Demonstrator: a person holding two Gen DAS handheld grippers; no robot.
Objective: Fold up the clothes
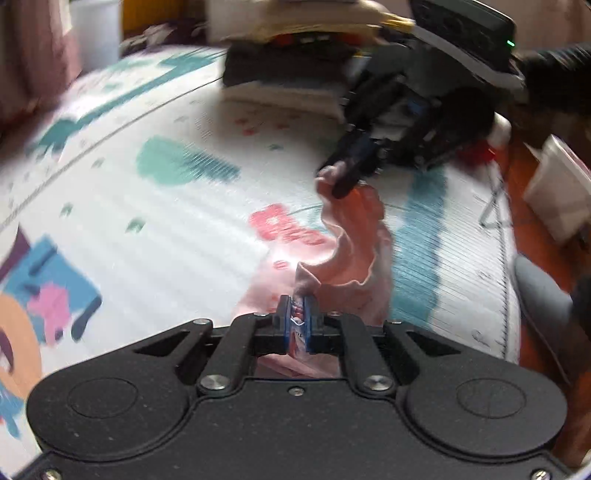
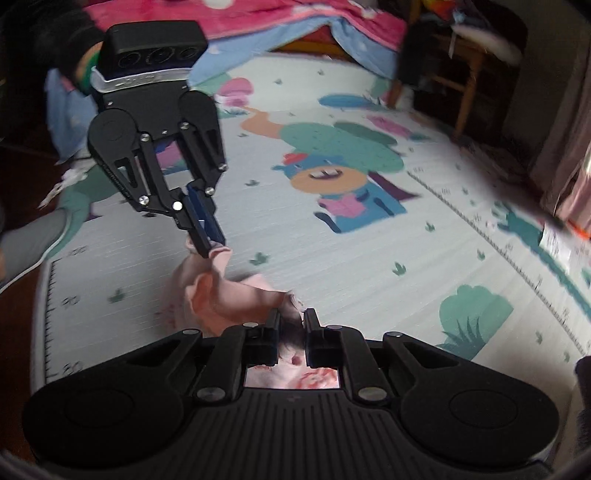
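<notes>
A small pink garment (image 1: 351, 251) with a red print hangs bunched between my two grippers, above a cartoon play mat (image 1: 166, 229). My left gripper (image 1: 298, 306) is shut on one edge of it. My right gripper (image 1: 341, 181), seen across from the left wrist, pinches the other end. In the right wrist view the pink garment (image 2: 225, 295) runs from my right gripper (image 2: 291, 317), shut on it, up to my left gripper (image 2: 210, 245), also shut on it. The cloth sags between them.
The play mat (image 2: 369, 258) covers the floor. A stack of folded items (image 1: 288, 66) sits at the mat's far edge. A wooden chair (image 2: 461, 74) and a pink and blue blanket (image 2: 295, 26) border the mat. A grey slipper (image 1: 539, 295) lies at the right.
</notes>
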